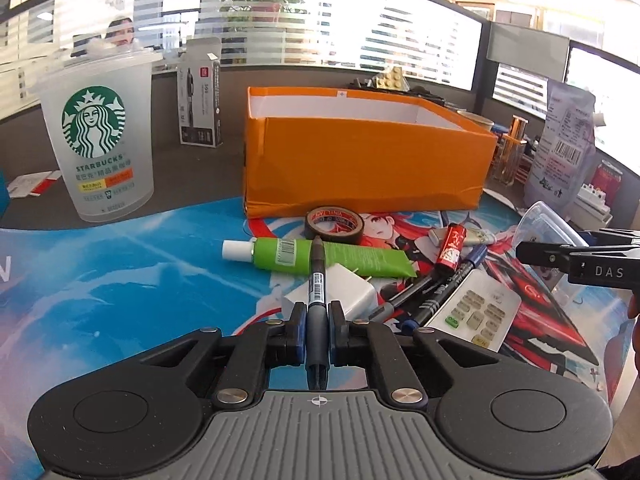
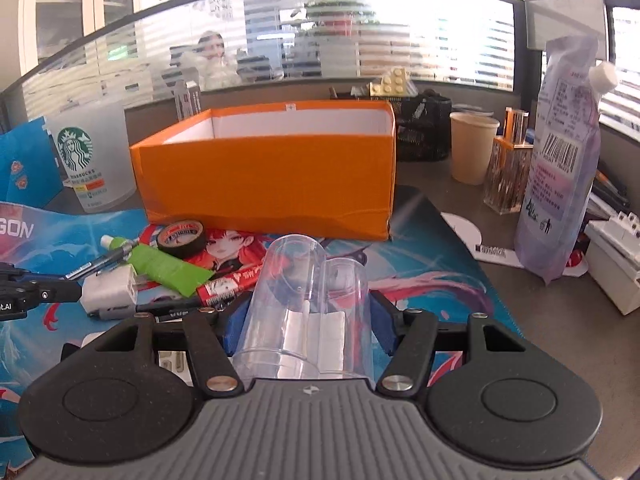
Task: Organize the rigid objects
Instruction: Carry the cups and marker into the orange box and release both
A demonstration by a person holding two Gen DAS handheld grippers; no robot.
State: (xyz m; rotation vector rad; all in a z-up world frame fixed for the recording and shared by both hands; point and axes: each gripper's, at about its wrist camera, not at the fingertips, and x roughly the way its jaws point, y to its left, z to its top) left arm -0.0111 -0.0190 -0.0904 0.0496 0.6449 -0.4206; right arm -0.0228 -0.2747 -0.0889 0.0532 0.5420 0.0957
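Two grasps are made: the left hand-held gripper (image 1: pixel 317 334) clamps a dark slim marker pen (image 1: pixel 317 280), the right hand-held gripper (image 2: pixel 304 322) grips clear plastic cups (image 2: pixel 308 300). Next, probably, both go into the open orange cardboard box (image 1: pixel 360 156) toward the tabletop's far edge.

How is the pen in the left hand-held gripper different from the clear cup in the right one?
The pen is thin, dark and opaque, with a barcode label; the clear cup is wide and see-through. The left hand-held gripper is nearly closed around the pen, while the right hand-held gripper stands much wider around the cup. The pen points away along the fingers, its tip over the green tube. Both are gripped, in front of the orange box.
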